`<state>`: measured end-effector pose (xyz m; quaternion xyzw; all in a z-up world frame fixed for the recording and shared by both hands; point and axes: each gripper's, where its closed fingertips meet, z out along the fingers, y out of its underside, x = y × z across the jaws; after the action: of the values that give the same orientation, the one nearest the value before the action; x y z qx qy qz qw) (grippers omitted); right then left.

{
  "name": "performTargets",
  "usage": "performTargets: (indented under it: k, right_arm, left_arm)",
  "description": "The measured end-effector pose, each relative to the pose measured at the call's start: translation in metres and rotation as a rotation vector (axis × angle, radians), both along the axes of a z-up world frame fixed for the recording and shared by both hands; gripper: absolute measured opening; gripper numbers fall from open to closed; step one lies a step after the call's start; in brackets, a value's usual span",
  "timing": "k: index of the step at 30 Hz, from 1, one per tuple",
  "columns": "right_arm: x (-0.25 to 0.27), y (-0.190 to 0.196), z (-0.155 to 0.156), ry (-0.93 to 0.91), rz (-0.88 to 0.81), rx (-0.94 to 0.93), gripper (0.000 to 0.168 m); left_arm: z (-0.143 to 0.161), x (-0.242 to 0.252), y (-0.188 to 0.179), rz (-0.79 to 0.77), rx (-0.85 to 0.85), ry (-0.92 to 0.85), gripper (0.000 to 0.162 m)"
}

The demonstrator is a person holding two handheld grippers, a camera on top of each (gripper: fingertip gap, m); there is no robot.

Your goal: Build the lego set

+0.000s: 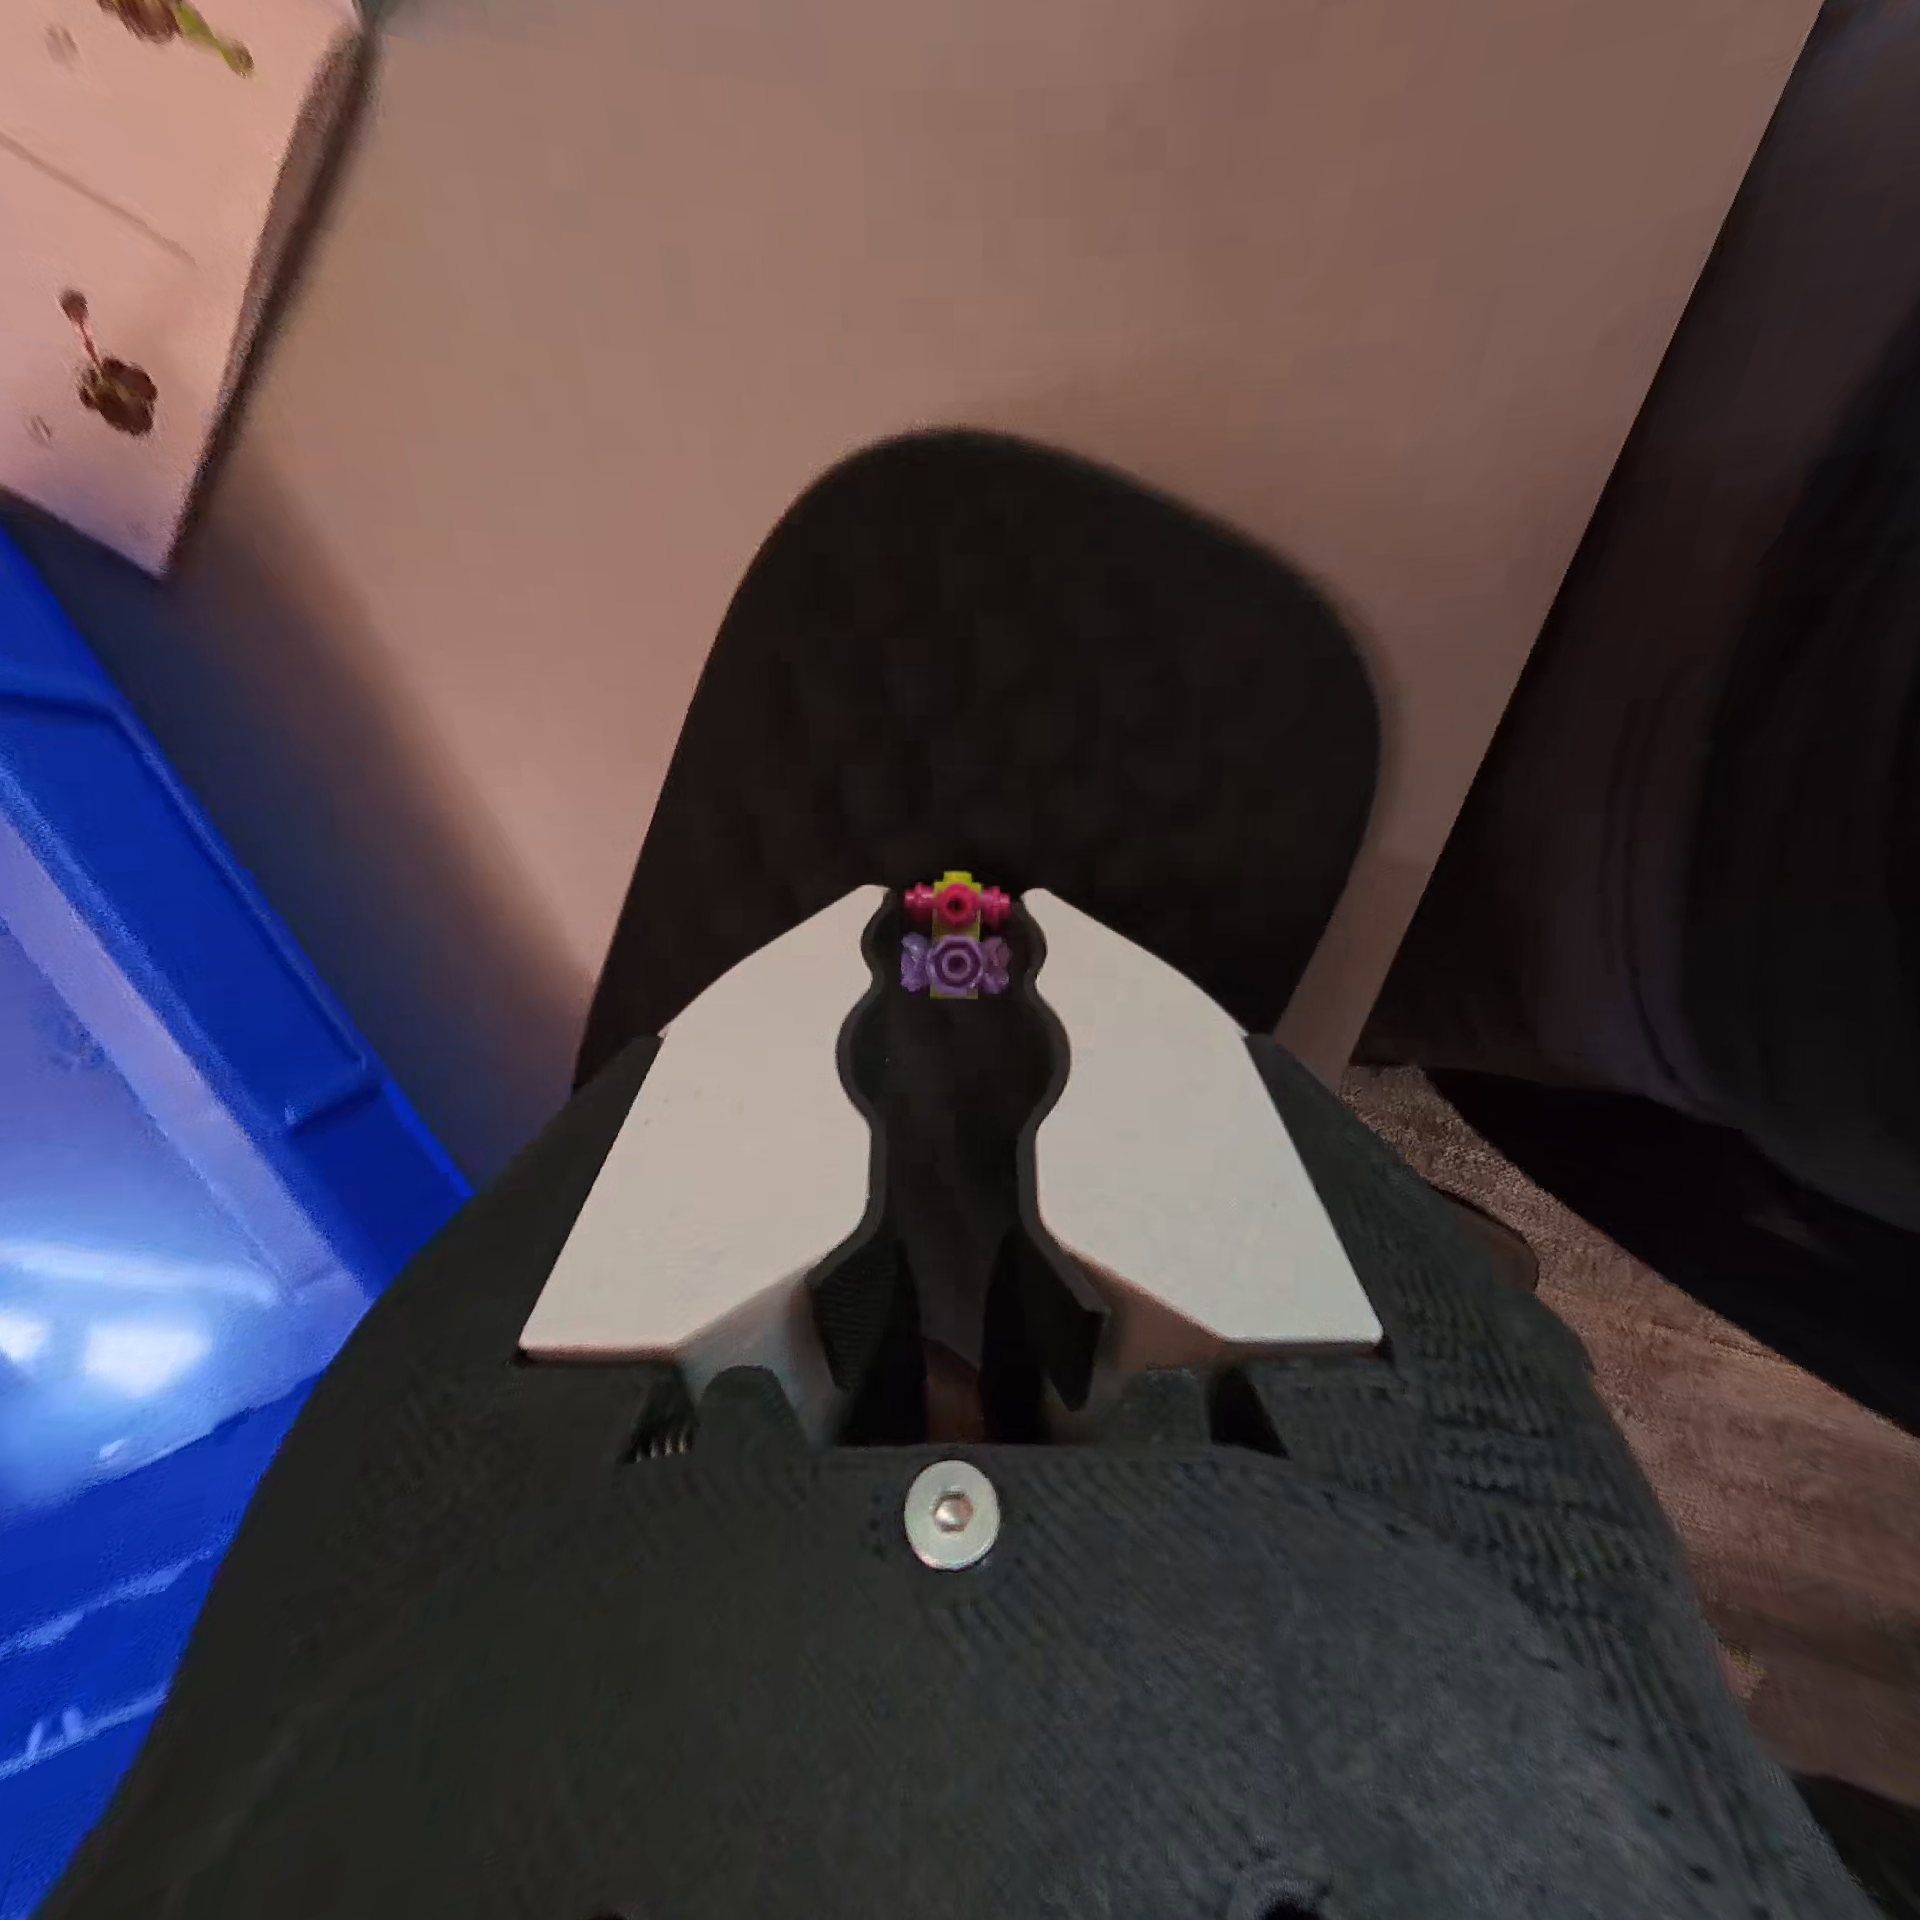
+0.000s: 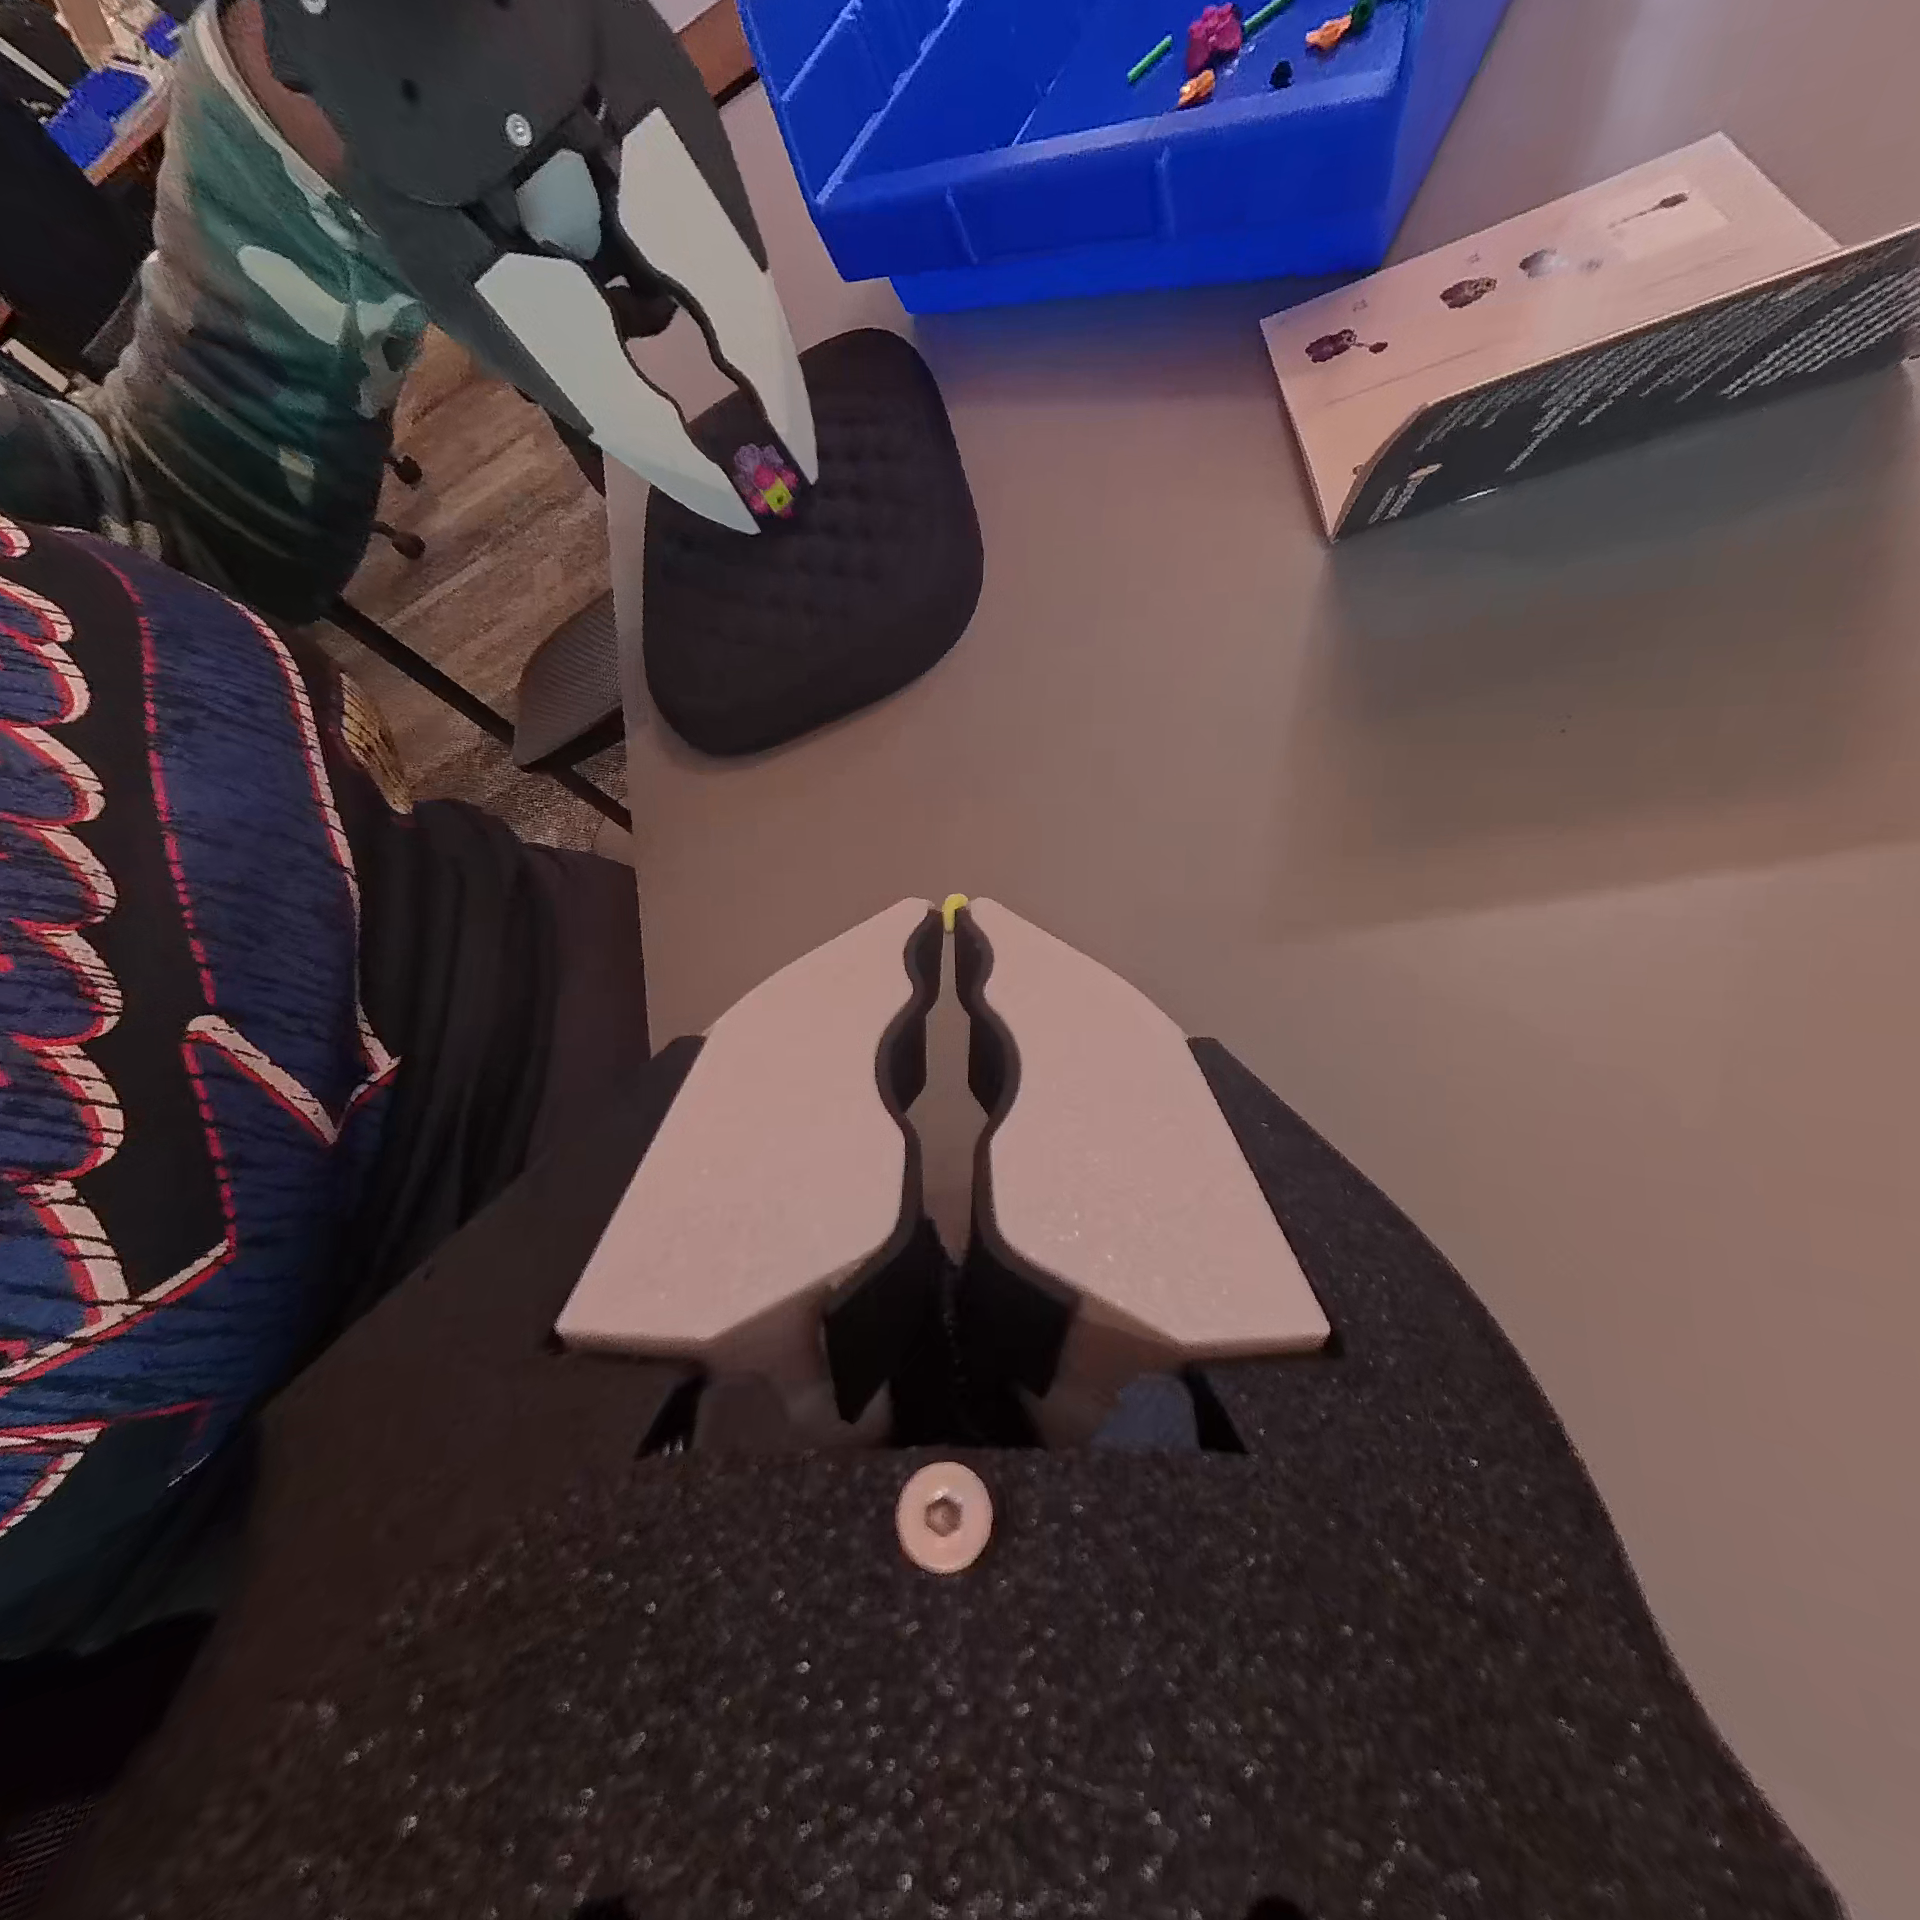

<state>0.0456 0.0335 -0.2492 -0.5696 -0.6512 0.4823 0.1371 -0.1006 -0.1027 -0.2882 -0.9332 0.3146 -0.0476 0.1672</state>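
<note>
On the surface (image 2: 1351,779) sit a blue bin (image 2: 1091,208) of loose pieces, a booklet (image 2: 1538,312) and a black pad (image 2: 810,603). Over the pad, the left tongs (image 1: 954,940) pinch a small flower cluster (image 1: 954,951); it might twist loose under pressure. The right tongs (image 2: 954,914), well apart, clamp a tiny yellow-green piece (image 2: 954,906) by its tip, and it could easily pop out.
</note>
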Motion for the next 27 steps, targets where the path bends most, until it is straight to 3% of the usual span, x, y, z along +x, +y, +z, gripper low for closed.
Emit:
performTargets:
  k: [13, 17, 22, 27]
  right_arm:
    - [0.008, 0.001, -0.005, 0.003, -0.015, -0.027, 0.002]
    - [0.008, -0.001, -0.004, 0.003, -0.007, -0.02, 0.002]
    - [0.01, -0.001, -0.003, 0.009, -0.008, -0.022, 0.002]
    - [0.012, -0.001, -0.002, 0.013, -0.011, -0.017, 0.002]
  left_arm:
    - [0.006, -0.004, 0.003, 0.008, 0.01, -0.006, 0.028]
    - [0.007, -0.008, 0.006, -0.107, -0.026, 0.072, 0.028]
    - [0.005, -0.013, 0.007, -0.375, -0.102, 0.118, 0.028]
    - [0.013, -0.003, -0.001, -0.423, -0.275, -0.07, 0.028]
